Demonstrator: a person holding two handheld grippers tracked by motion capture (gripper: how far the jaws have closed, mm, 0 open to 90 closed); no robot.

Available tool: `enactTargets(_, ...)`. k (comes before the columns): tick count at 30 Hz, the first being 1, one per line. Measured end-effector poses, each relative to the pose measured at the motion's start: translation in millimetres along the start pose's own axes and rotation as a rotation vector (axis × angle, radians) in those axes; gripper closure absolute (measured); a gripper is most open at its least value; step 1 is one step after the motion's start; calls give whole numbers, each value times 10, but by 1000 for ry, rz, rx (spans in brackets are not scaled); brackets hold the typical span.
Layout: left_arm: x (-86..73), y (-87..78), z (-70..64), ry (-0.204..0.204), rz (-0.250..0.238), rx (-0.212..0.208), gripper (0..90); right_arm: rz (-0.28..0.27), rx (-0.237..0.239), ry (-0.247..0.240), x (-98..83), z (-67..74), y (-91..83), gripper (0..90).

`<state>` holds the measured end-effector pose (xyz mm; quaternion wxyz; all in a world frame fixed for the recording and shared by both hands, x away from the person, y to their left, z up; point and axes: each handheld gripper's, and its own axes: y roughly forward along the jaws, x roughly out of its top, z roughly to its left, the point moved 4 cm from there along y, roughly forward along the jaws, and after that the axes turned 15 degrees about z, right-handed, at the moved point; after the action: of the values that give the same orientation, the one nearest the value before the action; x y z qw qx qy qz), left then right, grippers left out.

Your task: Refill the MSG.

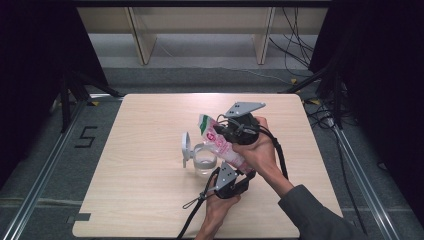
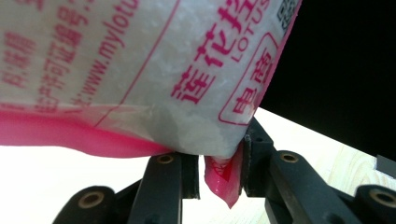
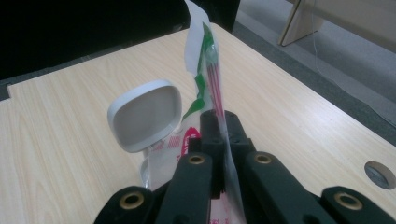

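Gripping the white-and-pink plastic pouch of granules (image 1: 220, 144) with both claws, left (image 1: 239, 186) pinching its bottom corner, right (image 1: 223, 131) clamped near its top, I hold it tilted over the clear glass jar (image 1: 204, 161); pouring remains.

A light wooden table (image 1: 150, 200) with rounded corners stands on grey carpet (image 1: 210, 75). Black curtains (image 1: 30, 60) close in both sides. Beyond the table, pale wooden furniture legs (image 1: 141, 42) rise near loose black cables (image 1: 295, 45). Metal rails (image 1: 47, 170) run along the floor, where a "5" marking (image 1: 86, 137) sits.
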<state>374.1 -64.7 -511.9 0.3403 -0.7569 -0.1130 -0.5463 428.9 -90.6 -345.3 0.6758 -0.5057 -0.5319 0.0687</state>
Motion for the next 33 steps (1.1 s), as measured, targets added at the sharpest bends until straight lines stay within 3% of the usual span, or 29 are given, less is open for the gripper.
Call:
enactTargets(5,2,1,12,-11,-12,4,726,5,4,14,21,16,24,900)
enactTargets(6,-5,-15,16,-4,11,14,726,3,3,-6,29,12,34,900)
enactTargets(8,-8,-12,18,-7,-3,12,726,3,3,22,36,39,55,900)
enactTargets(10,-8,-3,31,-6,-6,5,727,15,0,-15,42,22,68,900)
enactTargets(12,-12,-3,35,3,-2,6,727,7,4,14,53,43,100,900)
enactTargets(15,-12,-4,32,-1,-4,3,728,23,2,8,61,37,125,900)
enactTargets(16,-13,-3,34,5,0,4,728,23,0,-21,69,18,132,900)
enactTargets(19,-11,-3,32,-2,-9,3,729,38,15,9,74,49,148,900)
enactTargets(20,-11,-4,39,2,0,4,729,36,10,-25,83,27,157,900)
enactTargets(22,-3,9,36,-4,-8,0,730,42,11,5,83,38,167,900)
enactTargets(23,-2,8,31,-6,-10,0,730,36,-5,-1,90,35,178,900)
enactTargets(33,-6,5,56,-9,-12,0,731,56,7,-9,111,62,243,900)
